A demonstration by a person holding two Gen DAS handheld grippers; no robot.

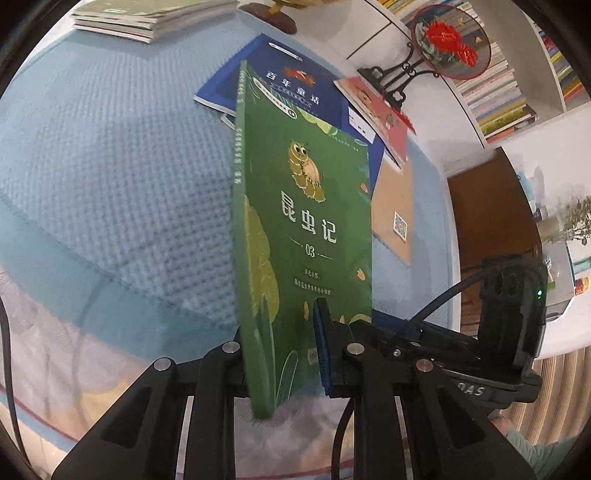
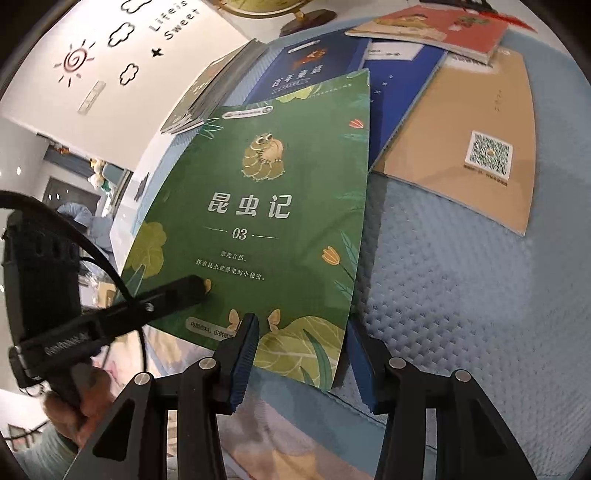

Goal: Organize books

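Note:
A green book [image 1: 306, 206] with an insect on its cover stands lifted off the blue waffle cloth [image 1: 110, 166], spine to the left. My left gripper [image 1: 279, 321] is shut on its lower edge, one pad on each cover. In the right wrist view the same green book [image 2: 258, 221] faces the camera, and the left gripper [image 2: 195, 288] clamps it from the left. My right gripper [image 2: 301, 354] stands apart, open, with the book's lower right corner between its fingers and no pad pressing on it. Behind lie a blue book [image 2: 306, 70], a tan book [image 2: 472, 147] and a red book [image 2: 443, 26].
A stack of thin books [image 1: 118, 18] lies at the cloth's far left. A globe's wooden base [image 2: 306, 18] stands behind the books. A round fan ornament [image 1: 450, 40] and a full bookshelf [image 1: 498, 92] are at the right. A hand [image 2: 74, 406] holds the left gripper.

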